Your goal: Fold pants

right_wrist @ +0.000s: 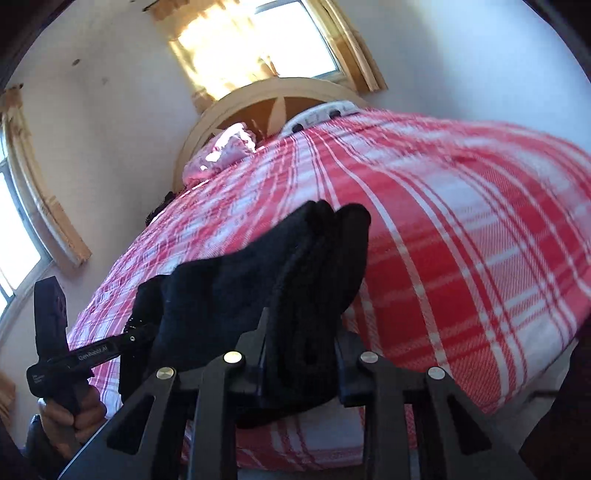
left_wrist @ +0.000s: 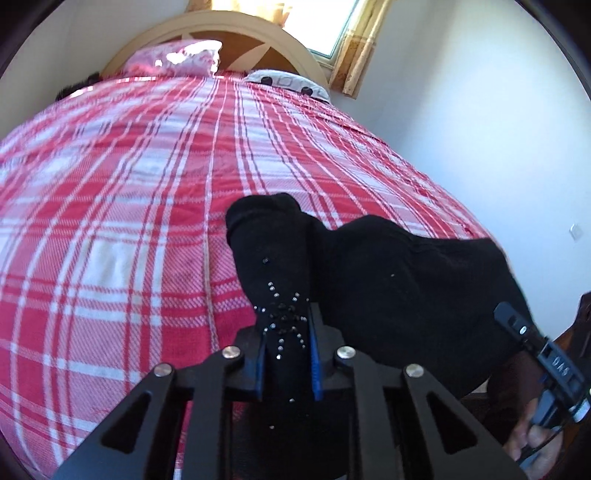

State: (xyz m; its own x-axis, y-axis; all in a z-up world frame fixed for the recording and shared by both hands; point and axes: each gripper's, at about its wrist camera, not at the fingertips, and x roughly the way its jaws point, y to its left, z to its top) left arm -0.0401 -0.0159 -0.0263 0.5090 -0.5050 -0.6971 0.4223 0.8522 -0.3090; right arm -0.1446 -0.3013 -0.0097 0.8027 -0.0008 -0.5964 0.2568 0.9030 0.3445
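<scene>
On the bed [left_wrist: 147, 184]: red-and-white plaid cover, your work surface.
Pants [left_wrist: 388, 280]: black, bunched at the near edge, lifted between your two hands.
Left tongs [left_wrist: 288, 354]: clenched on the studded fabric.
Right tongs [right_wrist: 301, 354]: clamped on a thick fold of pants.

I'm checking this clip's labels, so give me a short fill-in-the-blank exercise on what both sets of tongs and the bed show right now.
1. Both the left tongs and the right tongs are shut on the ____ pants.
2. The bedspread is checked in white and ____.
3. The cloth in the left tongs bears small shiny ____.
4. Behind the curved headboard is a bright ____.

Missing words: black; red; studs; window
</scene>
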